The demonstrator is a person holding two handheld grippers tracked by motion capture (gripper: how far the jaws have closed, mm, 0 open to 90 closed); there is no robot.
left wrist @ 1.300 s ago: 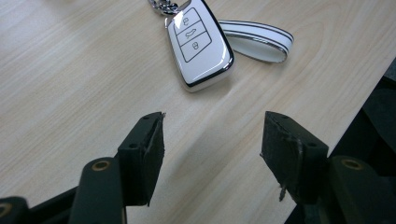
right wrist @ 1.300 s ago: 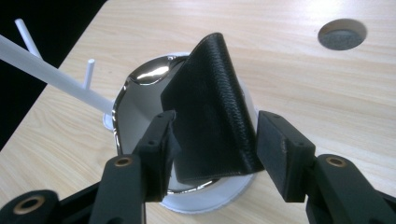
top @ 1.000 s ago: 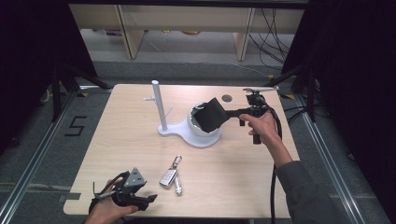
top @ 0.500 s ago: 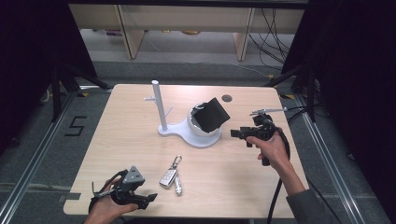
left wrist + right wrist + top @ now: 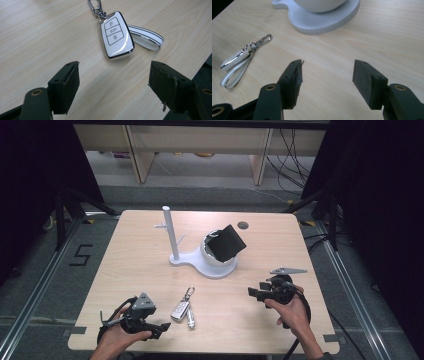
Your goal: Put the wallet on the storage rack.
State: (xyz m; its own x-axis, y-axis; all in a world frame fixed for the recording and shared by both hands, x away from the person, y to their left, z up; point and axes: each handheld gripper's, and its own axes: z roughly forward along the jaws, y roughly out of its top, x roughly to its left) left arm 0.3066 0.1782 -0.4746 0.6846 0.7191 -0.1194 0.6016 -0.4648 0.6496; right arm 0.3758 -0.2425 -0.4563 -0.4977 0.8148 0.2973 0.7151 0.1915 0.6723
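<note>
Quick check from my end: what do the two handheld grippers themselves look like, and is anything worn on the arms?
Both are black. The left gripper carries a grey three-cornered plate on top; the right gripper has one too. Each has two blocky black fingers with brass-coloured pivot pins. A black cable trails from the right one. Forearms look bare.

Left gripper (image 5: 161, 326) sits low at the near left edge, held in the left hand (image 5: 117, 337); its jaws have just been opening, nothing between them. Right gripper (image 5: 251, 292), in the right hand (image 5: 292, 312), points leftward; jaws likewise opening, empty.
</note>
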